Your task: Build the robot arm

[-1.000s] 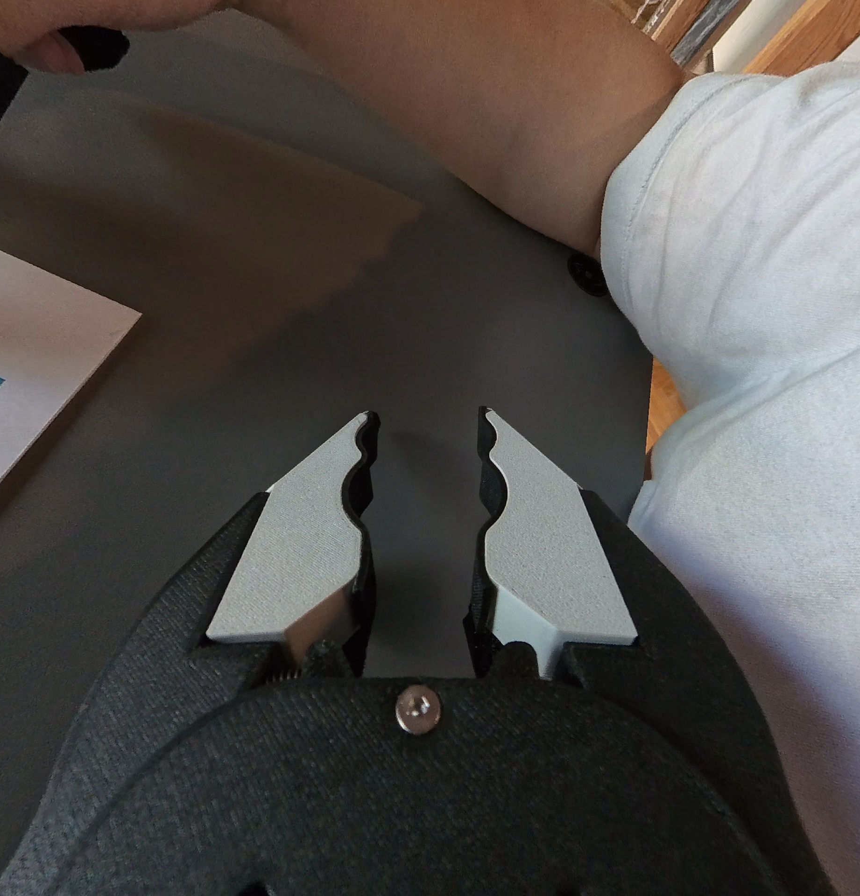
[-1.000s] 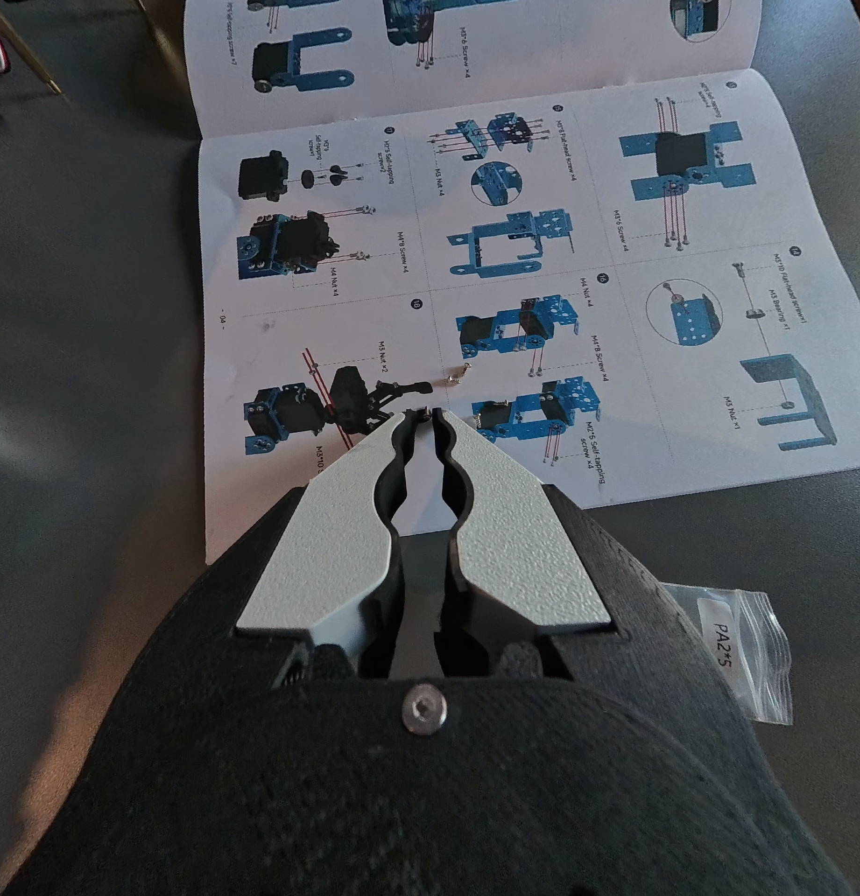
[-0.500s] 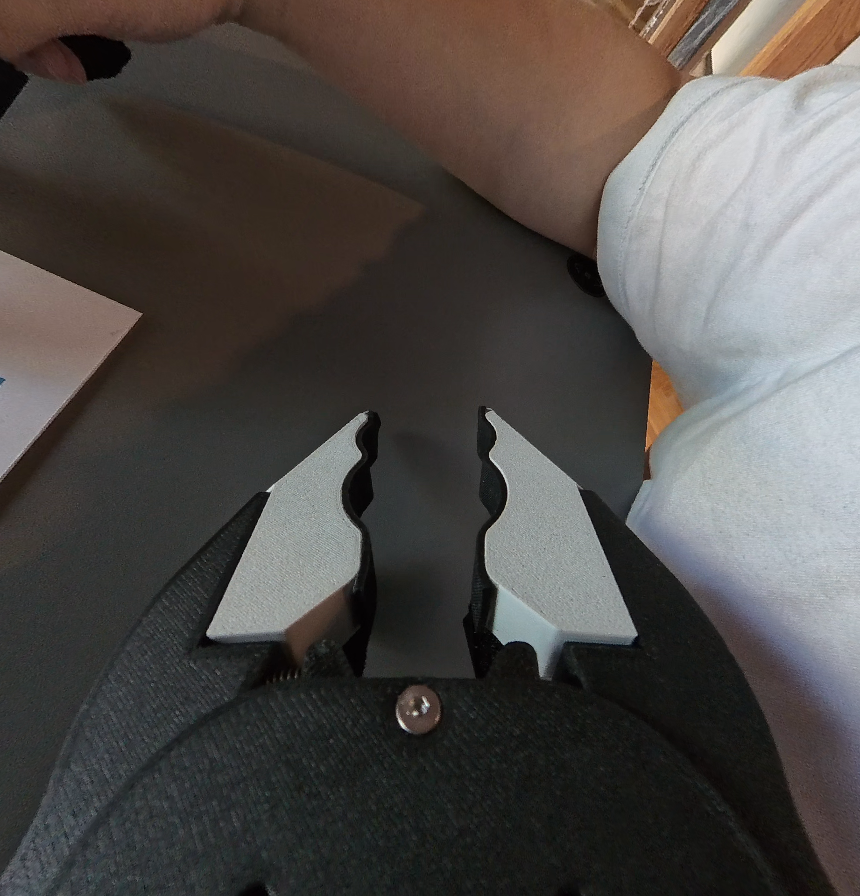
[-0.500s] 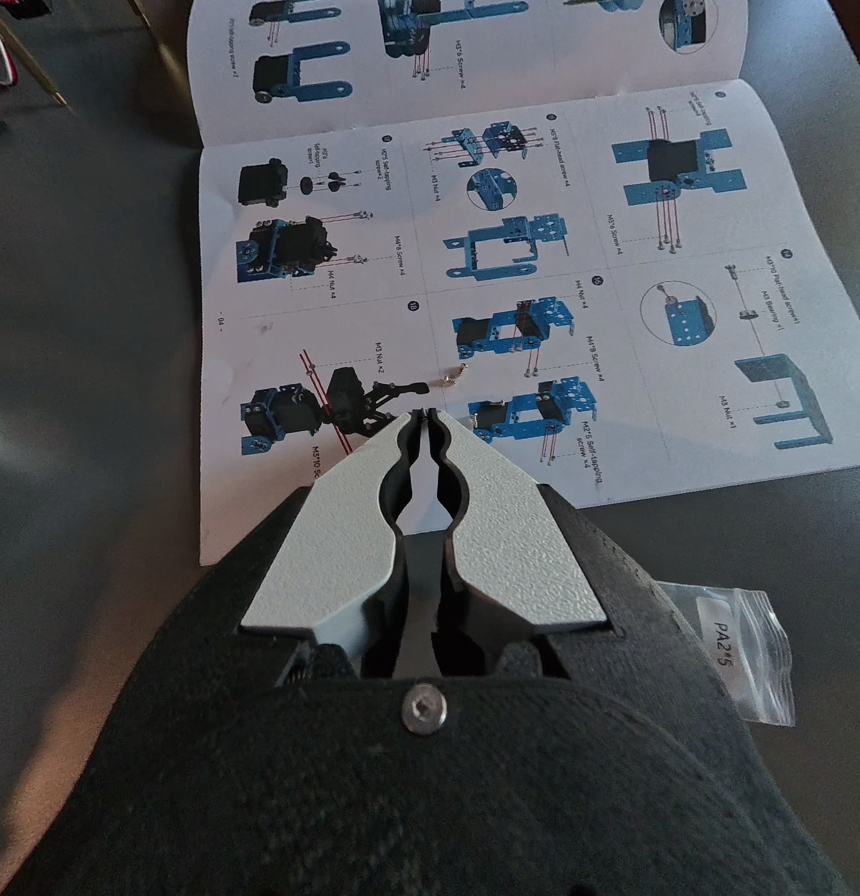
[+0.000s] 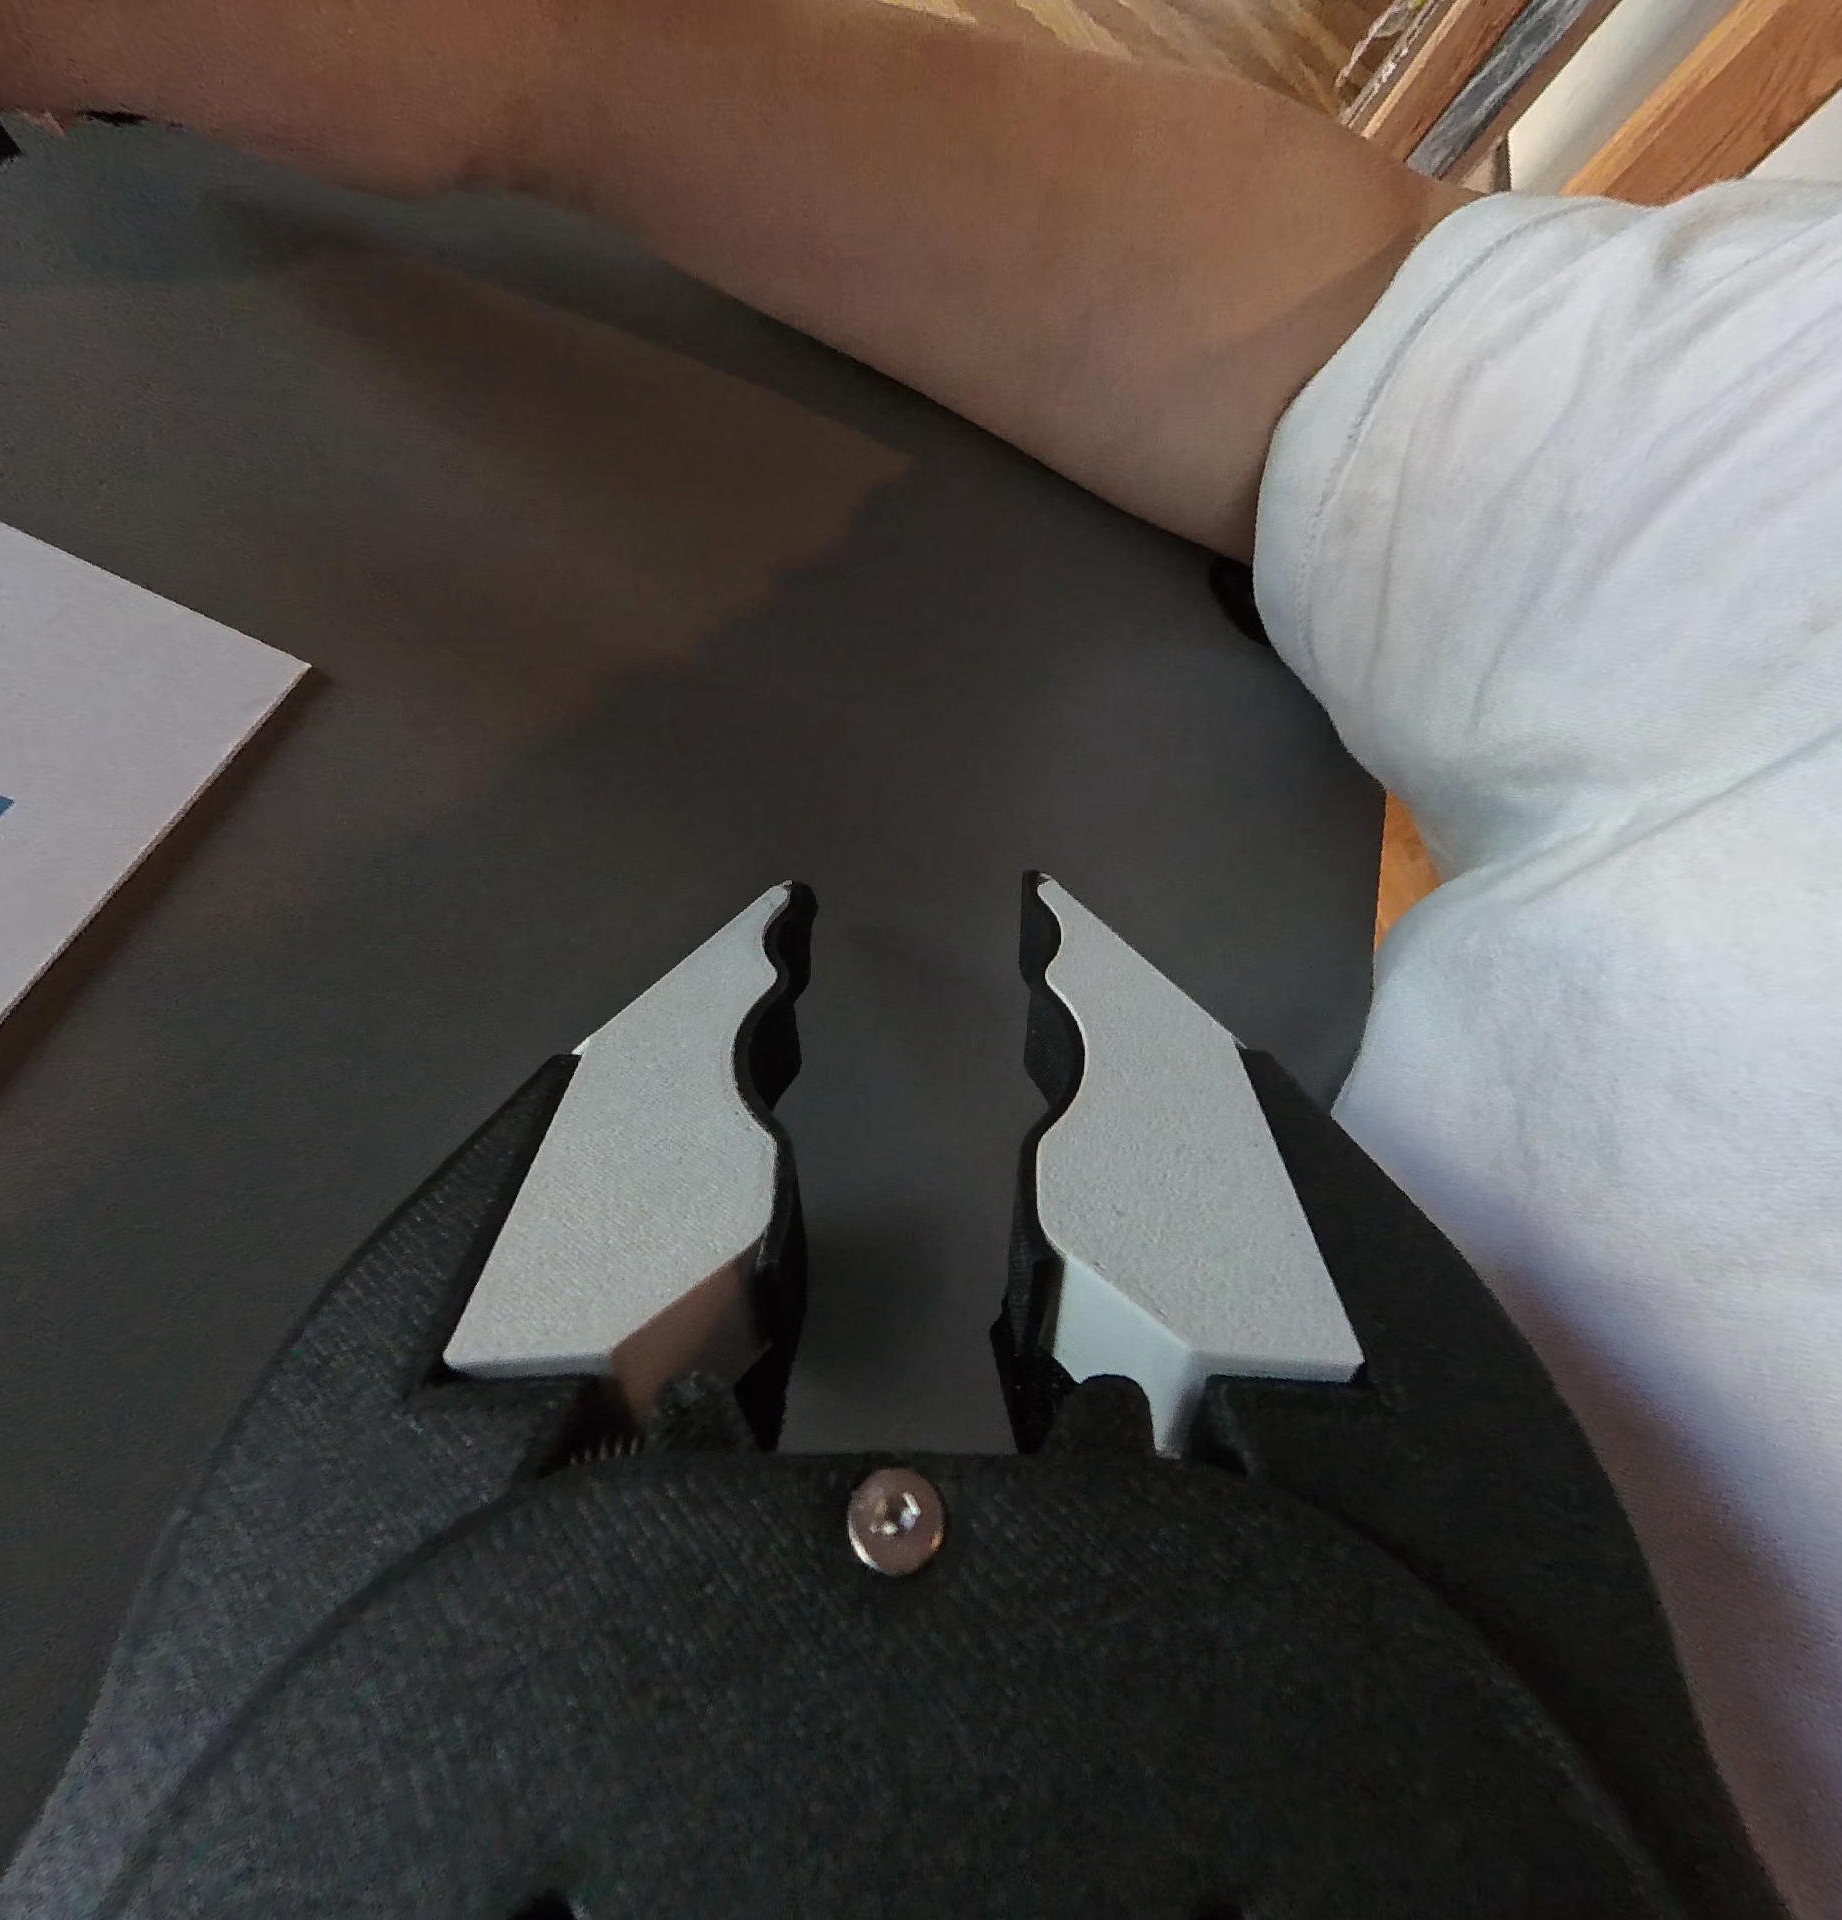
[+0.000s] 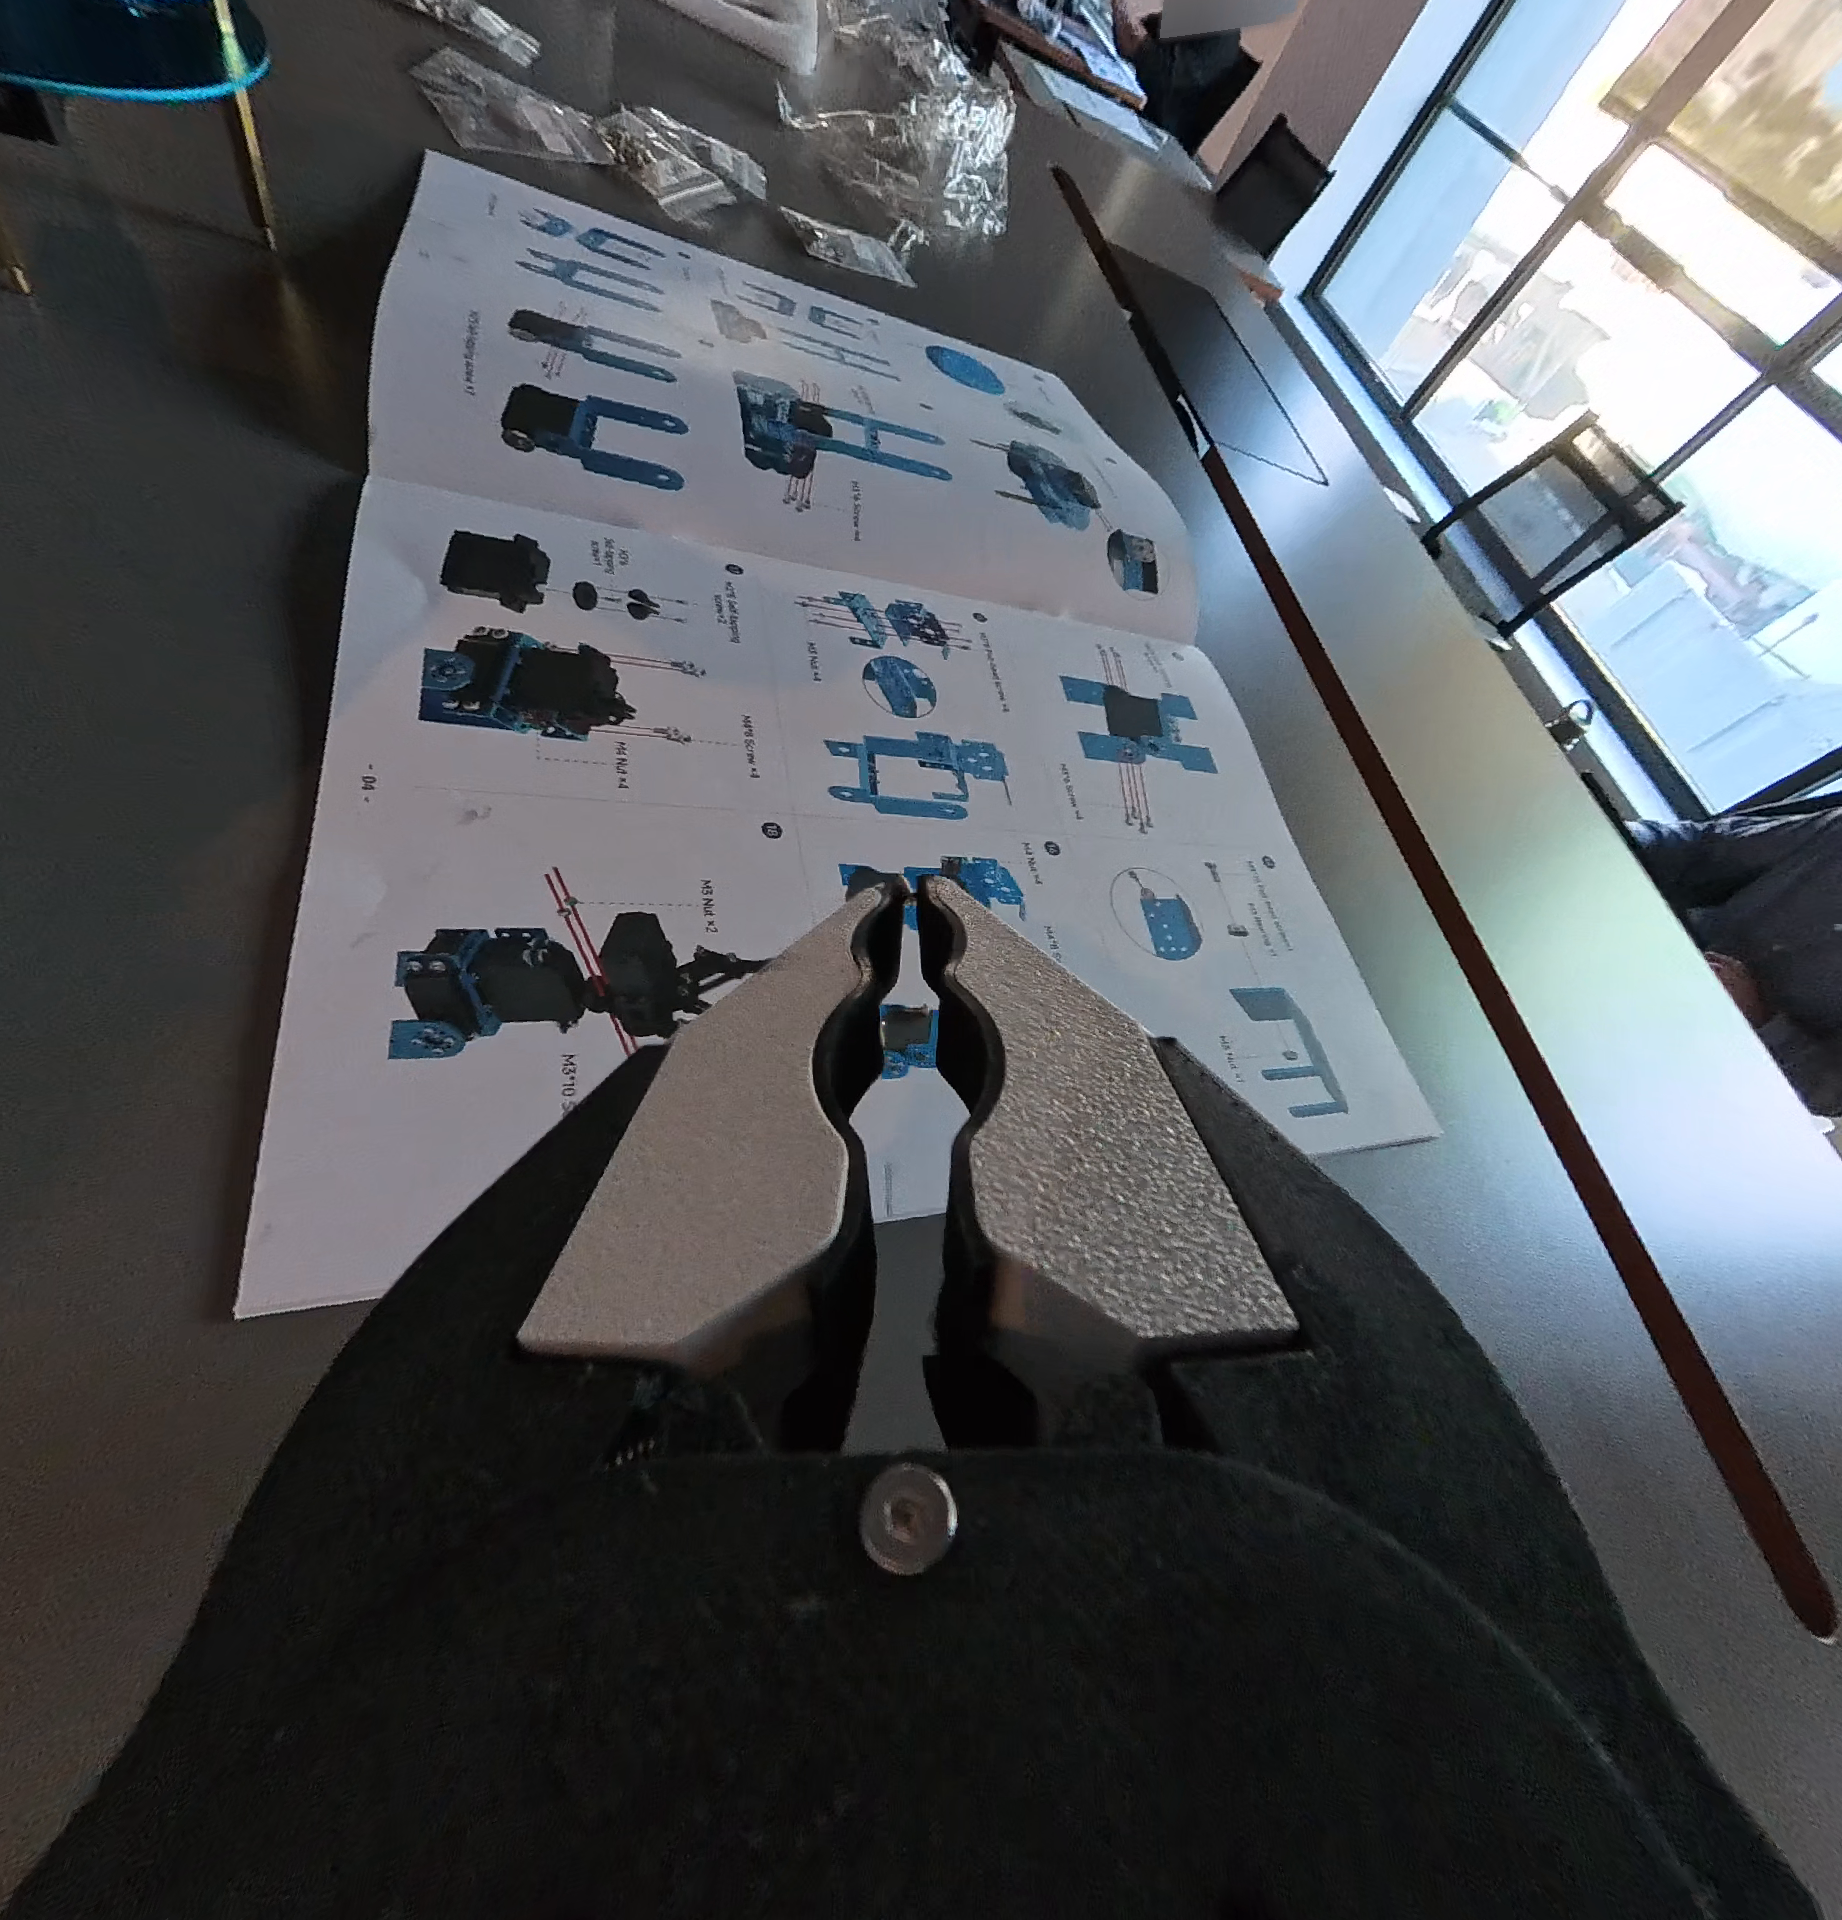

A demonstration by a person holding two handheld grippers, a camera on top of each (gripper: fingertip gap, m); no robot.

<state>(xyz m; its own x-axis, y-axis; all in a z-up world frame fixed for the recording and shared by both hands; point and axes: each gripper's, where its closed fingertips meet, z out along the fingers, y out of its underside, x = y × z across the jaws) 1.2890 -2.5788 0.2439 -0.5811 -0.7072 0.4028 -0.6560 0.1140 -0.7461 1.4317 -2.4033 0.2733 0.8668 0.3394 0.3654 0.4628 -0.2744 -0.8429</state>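
Left side first: the left gripper [image 5: 917, 894] hasn't budged in the last second, its fingers spread wide with nothing between them, hovering low over the bare grey table [image 5: 481, 987]. One white corner of the booklet [image 5: 86, 748] sits well off to its left. One bare forearm [image 5: 792, 260] reaches across the top, and a white shirt [image 5: 1571, 727] fills the right edge.

Now the right side, and here's the change: the right gripper [image 6: 914, 891] has tipped up. A moment ago it looked straight down on the page, and now it looks along the table towards the windows [image 6: 1623, 468]. Its fingers are pressed almost together, a hair's gap at the tips, over the near page of the assembly booklet [image 6: 605, 748]. The tiny metal screw that lay on the page just ahead of the tips no longer shows. Whether it's pinched or merely hidden, I can't tell.

Counting: two grippers, one booklet lying open at two pages, two brass-coloured legs [image 6: 247, 177] at far left, and a scatter of clear parts bags [image 6: 688, 166] beyond the booklet, at least four, too jumbled for an exact count
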